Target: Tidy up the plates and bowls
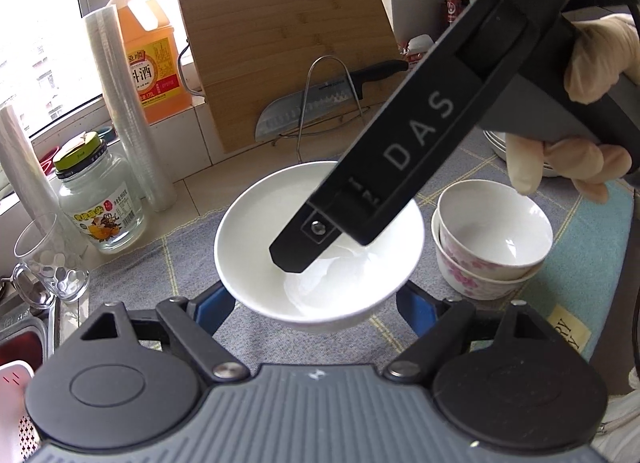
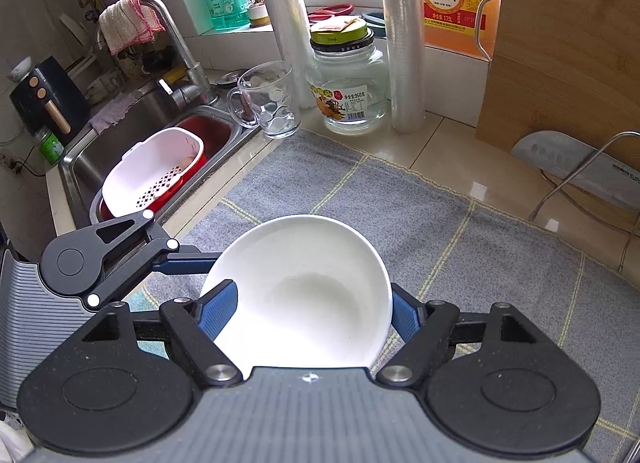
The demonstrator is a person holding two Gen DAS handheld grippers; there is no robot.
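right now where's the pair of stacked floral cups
In the left wrist view the stacked floral cups stand on the grey mat at the right, just right of the white bowl and below the gloved hand.

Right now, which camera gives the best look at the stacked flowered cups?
The left wrist view: the flowered cups sit nested on the cloth, right of the white bowl. The right wrist view does not show them at all.
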